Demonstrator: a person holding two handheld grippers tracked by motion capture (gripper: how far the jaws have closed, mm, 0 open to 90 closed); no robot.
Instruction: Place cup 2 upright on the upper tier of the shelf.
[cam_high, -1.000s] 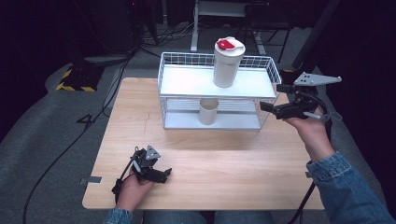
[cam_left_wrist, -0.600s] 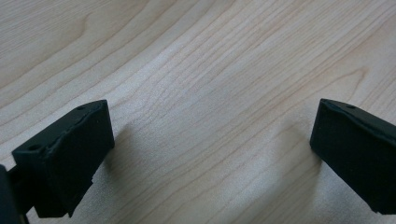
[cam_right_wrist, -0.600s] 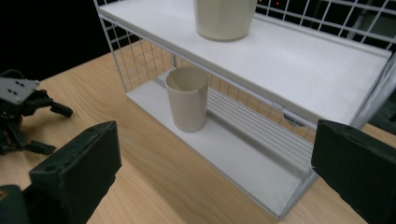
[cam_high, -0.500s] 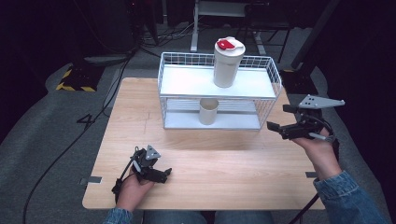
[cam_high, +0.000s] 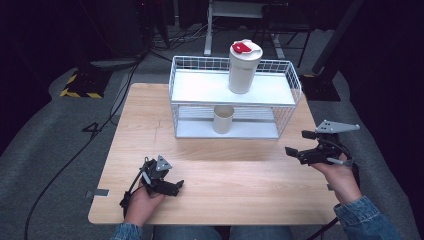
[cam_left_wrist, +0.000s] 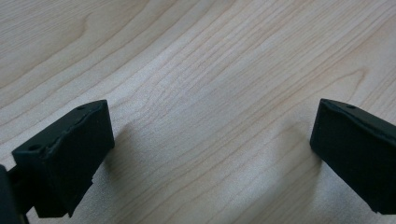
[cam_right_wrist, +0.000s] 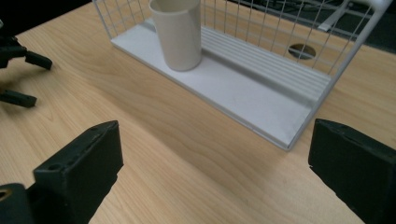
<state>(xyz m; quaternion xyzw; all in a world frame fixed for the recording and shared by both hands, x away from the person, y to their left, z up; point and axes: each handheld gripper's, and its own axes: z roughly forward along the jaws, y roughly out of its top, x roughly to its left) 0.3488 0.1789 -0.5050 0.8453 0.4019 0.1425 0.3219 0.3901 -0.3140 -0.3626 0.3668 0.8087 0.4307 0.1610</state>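
Note:
A white wire rack (cam_high: 235, 105) stands at the back of the wooden table (cam_high: 220, 175). A tall white cup with a red-marked lid (cam_high: 244, 66) stands on its top shelf. A short cream cup (cam_high: 223, 119) (cam_right_wrist: 177, 32) sits on the lower shelf. My left gripper (cam_high: 170, 187) (cam_left_wrist: 210, 154) rests low on the table near the front left, open, with bare wood between its jaws. My right gripper (cam_high: 296, 144) (cam_right_wrist: 215, 177) hovers at the table's right edge, open and empty, pointing toward the rack's lower shelf.
Dark floor with cables (cam_high: 60, 165) surrounds the table. A yellow-and-black striped block (cam_high: 80, 85) lies on the floor at the back left. The left gripper (cam_right_wrist: 18, 65) appears far off in the right gripper view.
My right gripper has moved down and toward me, away from the rack's right end. The left gripper has stayed put.

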